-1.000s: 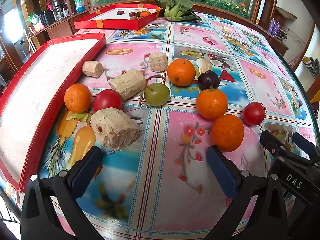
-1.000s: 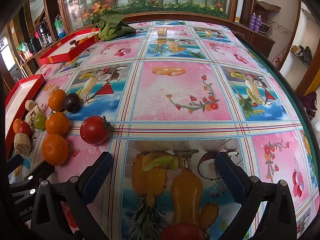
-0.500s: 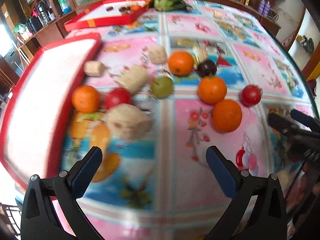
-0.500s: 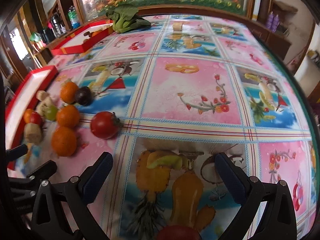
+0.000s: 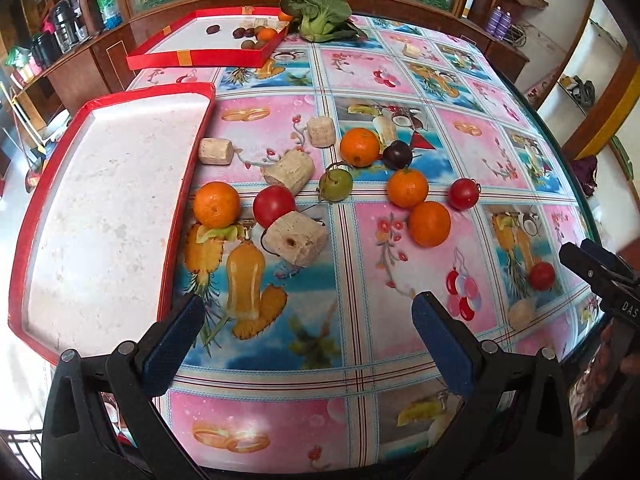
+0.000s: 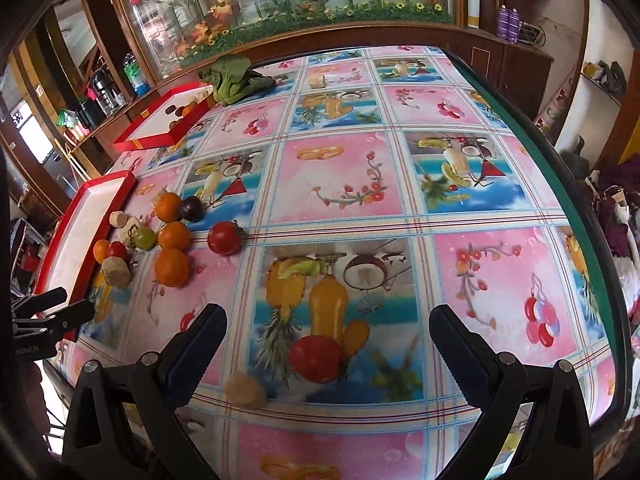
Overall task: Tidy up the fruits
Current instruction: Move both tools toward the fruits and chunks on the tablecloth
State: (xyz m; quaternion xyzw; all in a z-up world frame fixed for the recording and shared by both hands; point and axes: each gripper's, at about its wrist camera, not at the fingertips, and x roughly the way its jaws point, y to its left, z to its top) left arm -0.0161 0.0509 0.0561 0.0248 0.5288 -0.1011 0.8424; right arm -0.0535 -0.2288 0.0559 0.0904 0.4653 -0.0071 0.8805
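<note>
Both grippers hover over table, jaws spread.

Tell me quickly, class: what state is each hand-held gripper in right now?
Left hand-held gripper: open, holding nothing, above the tablecloth.
Right hand-held gripper: open, holding nothing; a tomato lies on the table between its fingers, ungripped.

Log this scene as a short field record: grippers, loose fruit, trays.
left gripper: open, holds nothing
right gripper: open, holds nothing
oranges on tablecloth: four, e.g.
tomatoes: four; nearest one lies before the right gripper
green fruit: one, with stem
dark plum: one
near red tray: holds no fruit
far red tray: holds some fruit
</note>
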